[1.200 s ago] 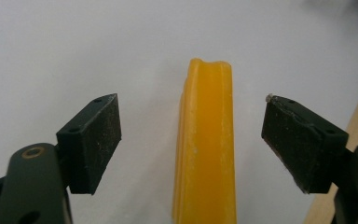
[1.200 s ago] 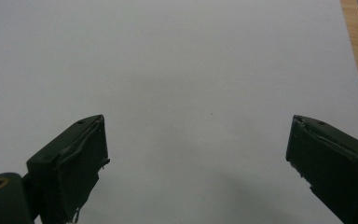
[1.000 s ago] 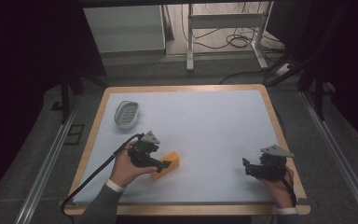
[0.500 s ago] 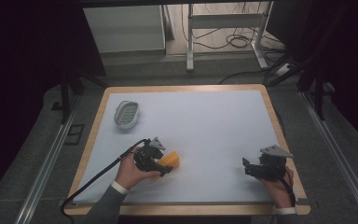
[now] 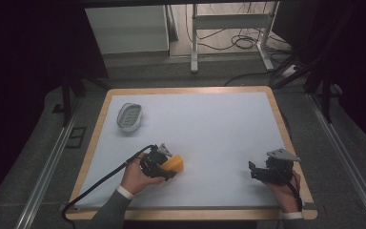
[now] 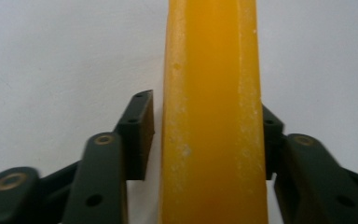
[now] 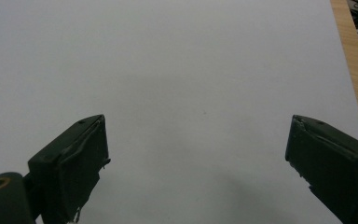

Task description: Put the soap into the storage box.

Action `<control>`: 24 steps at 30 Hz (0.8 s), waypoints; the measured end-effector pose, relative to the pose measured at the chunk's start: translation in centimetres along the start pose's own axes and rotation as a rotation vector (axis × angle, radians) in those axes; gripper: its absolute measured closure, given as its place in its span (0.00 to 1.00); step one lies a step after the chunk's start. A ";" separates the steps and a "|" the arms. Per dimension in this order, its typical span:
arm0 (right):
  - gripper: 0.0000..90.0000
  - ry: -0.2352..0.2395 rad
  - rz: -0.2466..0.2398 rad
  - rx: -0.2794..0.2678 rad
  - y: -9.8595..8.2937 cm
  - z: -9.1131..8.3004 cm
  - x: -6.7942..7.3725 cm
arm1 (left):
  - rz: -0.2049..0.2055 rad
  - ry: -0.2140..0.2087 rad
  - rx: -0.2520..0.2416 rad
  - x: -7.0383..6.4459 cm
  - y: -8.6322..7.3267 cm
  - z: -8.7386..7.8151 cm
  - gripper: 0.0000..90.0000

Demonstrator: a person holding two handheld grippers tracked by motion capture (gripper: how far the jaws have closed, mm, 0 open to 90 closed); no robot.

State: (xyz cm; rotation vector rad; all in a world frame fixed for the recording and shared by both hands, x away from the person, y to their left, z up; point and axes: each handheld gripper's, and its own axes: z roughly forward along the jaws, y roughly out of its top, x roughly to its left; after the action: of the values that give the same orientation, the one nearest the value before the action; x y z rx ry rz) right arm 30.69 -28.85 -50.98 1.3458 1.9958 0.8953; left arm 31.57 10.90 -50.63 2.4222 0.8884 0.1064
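Since a second ago, the left hand-held gripper (image 5: 164, 164) has slid a little toward the person along the near left part of the bench (image 5: 209, 124), taking the orange block (image 5: 174, 163) along. Its jaws stand narrow around that block: in the left gripper view one jaw presses the block's side, while the other shows a thin gap beside it. Seen close, the block (image 6: 214, 112) is smooth, orange-yellow, with whitish scuffing along its edges. Near the bench's right corner, the right hand-held gripper (image 5: 257, 171) has not shifted; its jaws are spread wide with nothing between them. A grey dish (image 5: 129, 116) lies far off at the left.
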 end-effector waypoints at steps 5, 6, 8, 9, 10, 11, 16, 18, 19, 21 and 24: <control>0.06 -0.002 -0.001 0.001 0.0 0.0 0.0 | -0.003 0.011 -0.007 -0.1 0.0 -0.1 0.66; 0.07 -0.002 0.002 0.003 0.0 0.0 0.0 | -0.004 0.012 -0.005 -0.1 0.0 -0.1 0.67; 0.07 -0.005 0.005 0.000 0.0 0.0 -0.2 | -0.008 0.010 -0.002 -0.1 0.1 -0.2 0.67; 0.07 -0.006 0.005 -0.001 0.0 0.0 -0.2 | -0.007 0.008 0.001 0.0 0.1 -0.2 0.67; 0.07 -0.005 0.005 -0.002 0.0 -0.1 -0.2 | -0.007 0.007 0.003 0.0 0.1 -0.2 0.67; 0.07 -0.006 0.005 -0.002 0.0 -0.1 -0.2 | -0.006 0.009 0.005 0.0 0.0 -0.3 0.67; 0.07 -0.007 0.003 -0.001 0.0 -0.1 -0.1 | -0.008 0.002 -0.001 0.2 0.0 -0.7 0.68; 0.07 -0.009 0.003 -0.003 0.0 -0.1 -0.1 | -0.015 0.002 -0.010 0.4 0.0 -1.0 0.68; 0.07 -0.008 0.004 -0.004 0.0 -0.1 -0.1 | -0.017 0.003 -0.014 0.5 0.0 -1.2 0.68; 0.07 -0.009 0.004 -0.005 0.0 -0.1 -0.2 | -0.021 0.008 -0.022 0.7 0.0 -1.5 0.68; 0.07 -0.013 0.003 -0.003 0.0 -0.1 -0.2 | -0.029 0.012 -0.036 1.1 0.0 -2.1 0.68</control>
State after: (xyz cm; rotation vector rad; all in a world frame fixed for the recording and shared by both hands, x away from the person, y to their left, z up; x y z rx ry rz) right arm 30.65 -29.02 -50.91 1.3506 1.9825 0.8882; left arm 31.95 12.53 -48.99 2.3772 0.9197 0.1253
